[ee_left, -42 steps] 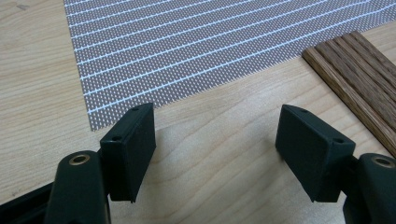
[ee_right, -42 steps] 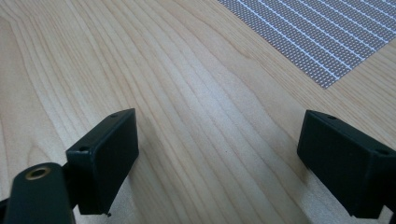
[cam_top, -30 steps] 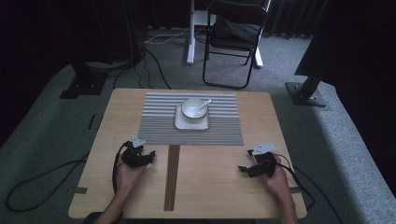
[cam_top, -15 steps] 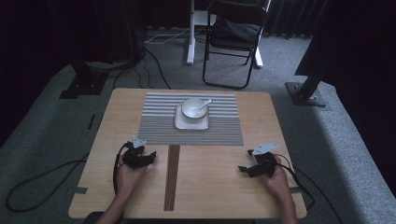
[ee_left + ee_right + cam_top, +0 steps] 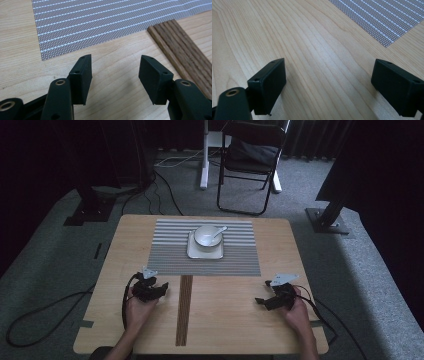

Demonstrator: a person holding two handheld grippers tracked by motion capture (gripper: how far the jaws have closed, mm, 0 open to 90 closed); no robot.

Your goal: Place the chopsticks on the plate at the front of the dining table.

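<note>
Your left gripper (image 5: 115, 75) and right gripper (image 5: 329, 87) gape, released, over smooth pale wooden table (image 5: 225, 320), near the woven grey striped placemat (image 5: 175, 260) edge

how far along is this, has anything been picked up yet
Nothing looks done yet. The bowl sits on the square plate on the striped mat, with the spoon resting in the bowl. In hand: nothing; the left gripper and right gripper sit low over bare wood at the near edge of the table, jaws open and empty. The reach to the dishes and any handling remain.
</note>
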